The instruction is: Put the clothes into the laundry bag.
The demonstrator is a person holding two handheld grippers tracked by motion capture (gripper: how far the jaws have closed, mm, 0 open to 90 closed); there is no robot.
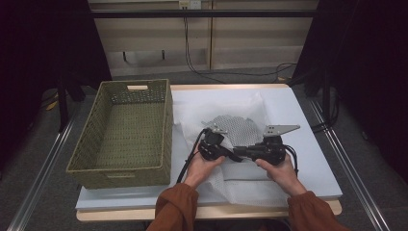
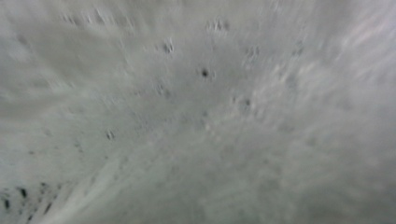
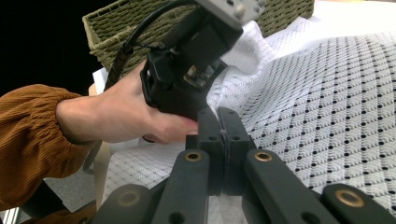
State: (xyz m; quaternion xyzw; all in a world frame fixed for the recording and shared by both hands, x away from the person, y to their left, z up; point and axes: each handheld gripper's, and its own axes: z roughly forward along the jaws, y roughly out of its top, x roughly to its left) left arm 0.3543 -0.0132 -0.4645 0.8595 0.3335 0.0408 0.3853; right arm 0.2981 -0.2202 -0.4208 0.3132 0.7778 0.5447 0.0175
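Observation:
A white mesh cloth [image 1: 236,126] lies crumpled on the table's middle. Both hands hold their grippers close together over its near part. My right gripper [image 3: 224,122] points at the left hand, its jaws pressed together with a thin edge of the cloth [image 3: 322,88] between them. In the high view the right gripper [image 1: 239,153] reaches left toward the left gripper [image 1: 217,144]. The left gripper's body [image 3: 187,70] has cloth bunched at its front, and its jaws are hidden. Blurred white cloth [image 2: 196,116] sits right against the left gripper's camera.
A green wicker basket [image 1: 168,126] stands empty on the left of the table, right beside the cloth, and its corner [image 3: 116,28] rises behind the left hand. The pale table top [image 1: 303,144] is bare to the right. Orange sleeves enter from the bottom edge.

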